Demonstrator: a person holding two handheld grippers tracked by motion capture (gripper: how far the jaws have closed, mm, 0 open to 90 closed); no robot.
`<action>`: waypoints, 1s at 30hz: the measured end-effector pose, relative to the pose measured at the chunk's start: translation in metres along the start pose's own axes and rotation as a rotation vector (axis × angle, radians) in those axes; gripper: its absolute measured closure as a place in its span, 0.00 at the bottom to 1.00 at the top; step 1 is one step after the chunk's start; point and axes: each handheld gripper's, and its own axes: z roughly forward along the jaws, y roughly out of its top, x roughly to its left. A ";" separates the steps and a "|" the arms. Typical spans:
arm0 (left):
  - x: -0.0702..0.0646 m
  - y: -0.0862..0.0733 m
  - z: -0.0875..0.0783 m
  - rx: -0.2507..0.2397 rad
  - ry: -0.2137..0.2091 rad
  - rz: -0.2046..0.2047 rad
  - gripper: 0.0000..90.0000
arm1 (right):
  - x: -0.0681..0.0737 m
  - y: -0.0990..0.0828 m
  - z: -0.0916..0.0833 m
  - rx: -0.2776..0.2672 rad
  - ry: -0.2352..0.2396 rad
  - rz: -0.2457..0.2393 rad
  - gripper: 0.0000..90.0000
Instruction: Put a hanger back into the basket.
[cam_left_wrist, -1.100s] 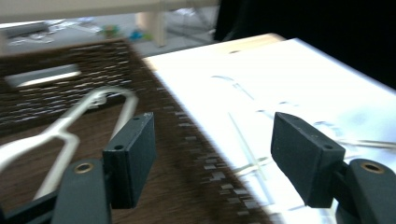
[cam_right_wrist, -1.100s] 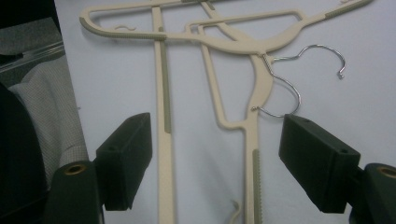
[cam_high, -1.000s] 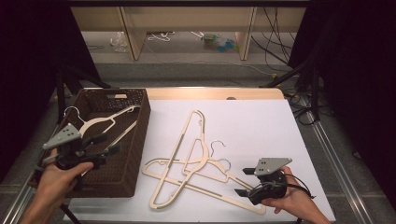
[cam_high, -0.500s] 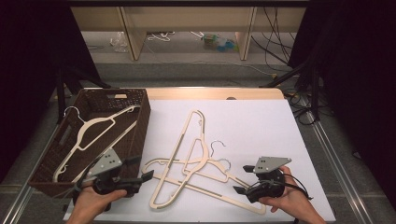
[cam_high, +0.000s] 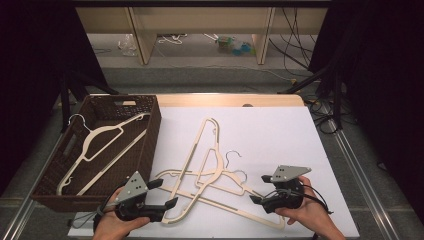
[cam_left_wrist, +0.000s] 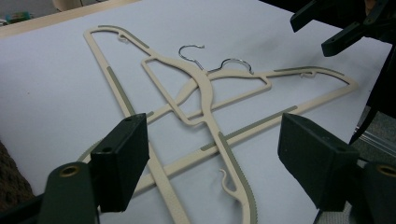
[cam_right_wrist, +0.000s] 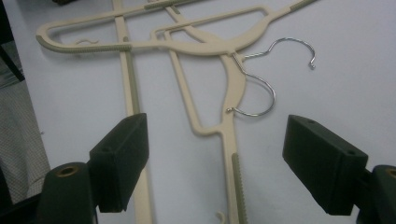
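Since a second ago, the left gripper (cam_high: 162, 194) has been travelling from above the brown wicker basket (cam_high: 150, 137) down to the near edge of the white sheet (cam_high: 280, 135), and its jaws have just been opening, with nothing pinched between them. It is now sitting just beside the near left end of the pile of cream hangers (cam_high: 210, 180), its jaws spread wide and pointing toward that pile; in the left gripper view the crossed hanger arms (cam_left_wrist: 205, 116) are lying on the sheet just beyond the two pads, untouched.

Those hangers are lying tangled in the middle of the sheet, overlapping each other, with two metal hooks (cam_high: 235, 165) sticking out on the pile's right side.

At the pile's near right end, the right gripper (cam_high: 260, 190) is resting in the person's right hand (cam_high: 305, 212), its jaws also released and gaping, gripping nothing. In the right gripper view a hook (cam_right_wrist: 254, 93) and a hanger neck are lying on the sheet ahead of the pads.

Left of the pile, touching the sheet's edge, the basket is holding one more cream hanger (cam_high: 100, 150), which is leaning across its inside. The person's left hand (cam_high: 117, 225) is wrapping the left gripper from below.
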 end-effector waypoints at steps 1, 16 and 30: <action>0.000 -0.001 0.000 0.006 0.004 0.005 0.27 | 0.000 0.000 0.001 0.005 -0.002 0.003 0.27; -0.002 -0.011 0.006 0.023 0.009 0.024 0.27 | -0.024 0.022 0.033 0.088 -0.096 0.044 0.36; -0.003 -0.013 0.008 0.035 0.000 0.004 0.26 | -0.045 0.047 0.082 0.298 -0.118 0.085 0.50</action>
